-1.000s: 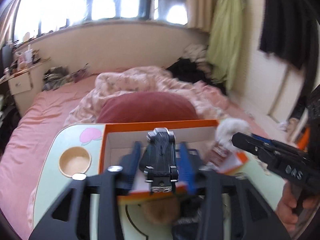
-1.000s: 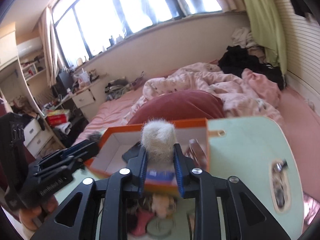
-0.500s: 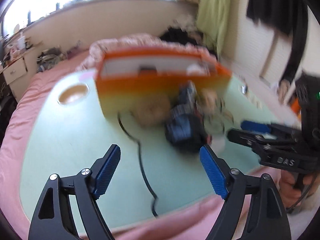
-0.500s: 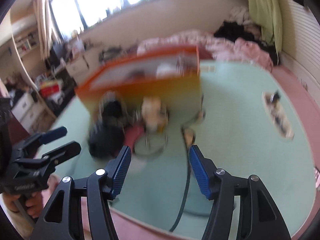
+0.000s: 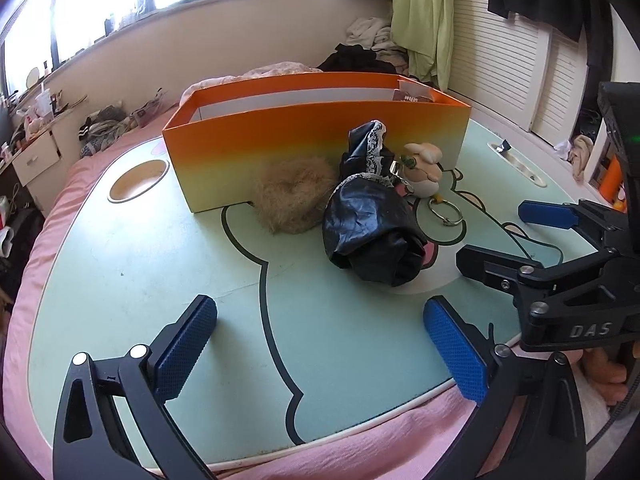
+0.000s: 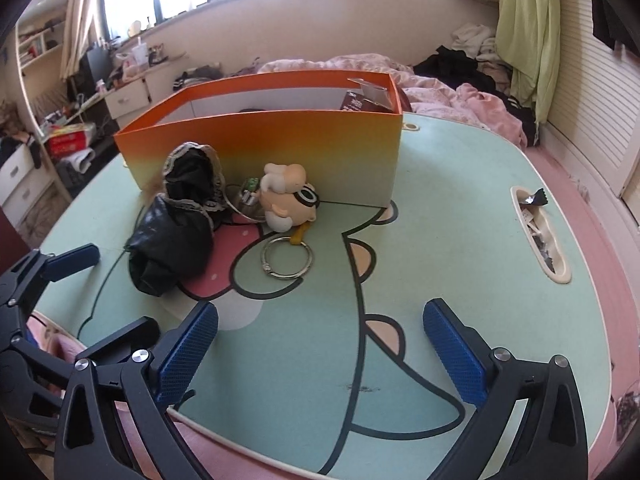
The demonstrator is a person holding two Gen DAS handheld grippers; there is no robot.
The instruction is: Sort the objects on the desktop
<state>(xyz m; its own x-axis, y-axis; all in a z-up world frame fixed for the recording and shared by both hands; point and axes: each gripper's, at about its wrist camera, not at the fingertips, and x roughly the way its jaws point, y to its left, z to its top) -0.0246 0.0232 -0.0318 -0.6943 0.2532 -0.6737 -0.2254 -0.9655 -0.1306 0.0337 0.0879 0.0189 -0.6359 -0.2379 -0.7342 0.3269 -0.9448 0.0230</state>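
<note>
Orange box [image 5: 316, 140] sits toward the far side of the green lap table [image 5: 120, 260], open top, w/ a brown packet [image 6: 362, 101] poking above its right end. Vs 1 s ago: left gripper [image 5: 320, 344] held a black toy car over the box and right gripper [image 6: 320, 344] a white fur ball; now both are pulled back to the near table edge, fingers spread wide, nothing between the pads. Neither item is clearly visible in the box from here; only a dark shape shows over the front wall in the right wrist view.

Left on the table, just in front of the box: tan fur pom [image 5: 294, 196] touching the front wall, black lace-trimmed bag [image 5: 372, 224] beside it on the right, cartoon plush keychain [image 6: 290, 196] w/ yellow strap, metal binder ring [image 6: 286, 258] flat on the table just nearer than the plush. All lie ahead of both grippers, well apart from the pads; bag is nearest the left one.

Right gripper shows in the left wrist view at right, hovering over the table's right edge, near a thin black cable [image 5: 532, 240]. Room: wide bare green surface between grippers and the pile. Round cup recess [image 5: 138, 174] at far left, slot tray [image 6: 538, 236] along the right edge. Pink bedding [image 5: 340, 452] borders the near edge.
</note>
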